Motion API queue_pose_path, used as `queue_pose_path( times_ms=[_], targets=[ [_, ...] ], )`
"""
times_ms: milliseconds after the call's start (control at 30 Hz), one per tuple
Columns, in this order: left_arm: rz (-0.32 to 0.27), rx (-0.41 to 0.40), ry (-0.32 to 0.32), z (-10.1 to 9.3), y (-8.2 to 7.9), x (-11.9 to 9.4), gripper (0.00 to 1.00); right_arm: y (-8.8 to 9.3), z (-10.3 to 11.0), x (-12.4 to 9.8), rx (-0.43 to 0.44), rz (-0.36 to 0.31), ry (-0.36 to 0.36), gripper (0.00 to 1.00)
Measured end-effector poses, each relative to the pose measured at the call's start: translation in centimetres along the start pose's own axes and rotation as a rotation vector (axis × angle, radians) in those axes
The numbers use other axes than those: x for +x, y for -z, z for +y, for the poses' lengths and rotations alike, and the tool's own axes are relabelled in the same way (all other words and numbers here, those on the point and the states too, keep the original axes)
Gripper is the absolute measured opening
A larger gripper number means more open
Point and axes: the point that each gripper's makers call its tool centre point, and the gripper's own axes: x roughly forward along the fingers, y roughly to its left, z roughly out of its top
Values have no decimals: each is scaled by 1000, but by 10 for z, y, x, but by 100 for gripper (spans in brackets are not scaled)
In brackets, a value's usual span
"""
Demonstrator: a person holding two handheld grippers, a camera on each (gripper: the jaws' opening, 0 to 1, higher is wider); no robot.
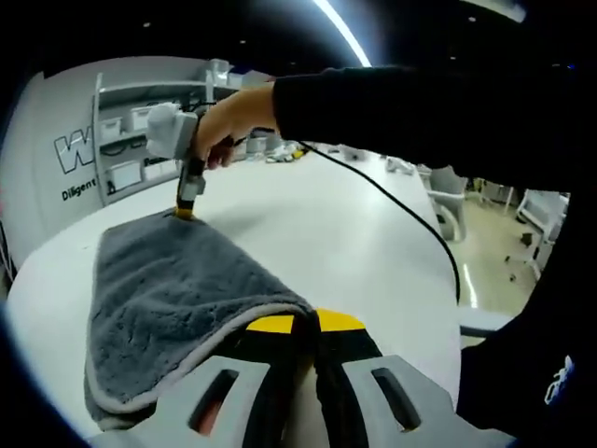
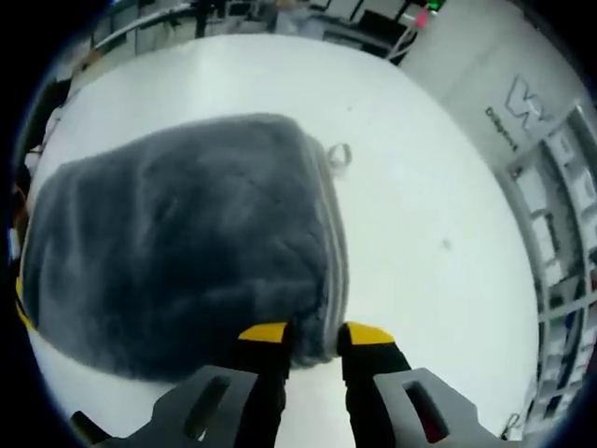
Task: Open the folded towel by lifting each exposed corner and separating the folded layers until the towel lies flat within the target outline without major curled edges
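A thick grey folded towel (image 1: 177, 289) lies on the white table (image 1: 308, 224). In the left gripper view, my left gripper (image 1: 306, 324) sits at the towel's near corner, its yellow-tipped jaws nearly together with the pale hem pinched between the tips. At the towel's far corner a hand holds my right gripper (image 1: 185, 213), tip down on the cloth. In the right gripper view the towel (image 2: 177, 243) spreads ahead, and my right gripper (image 2: 317, 334) has its jaws closed in on the stacked hem at that corner. A small loop tag (image 2: 338, 155) sticks out from the towel's right edge.
A black cable (image 1: 392, 201) trails over the table from the hand toward the right edge. Shelving with bins (image 1: 140, 140) stands beyond the table's far side. Chairs (image 1: 448, 201) stand off the table's right edge. Bare tabletop (image 2: 429, 243) lies right of the towel.
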Motion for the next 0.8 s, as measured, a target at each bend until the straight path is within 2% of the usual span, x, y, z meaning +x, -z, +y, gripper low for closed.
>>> queue_pose_path(
  times_ms=[67,300,367,600,800],
  targets=[
    [-1,-2,-1,1,-1,1,5,-6,2,3,-41,-17,-33,15],
    [8,31,-14,5,-5,10,4,-22,0,10,-64,-51,-66,14],
    [18,70,-34,7,-6,13,4,-29,1,13,-85,-53,-65,13],
    [18,90,-45,8,-10,21,4,-46,4,20,-184,25,-49,11],
    [19,90,-58,13,-10,19,4,-59,6,24,-209,33,-48,10]
  ],
)
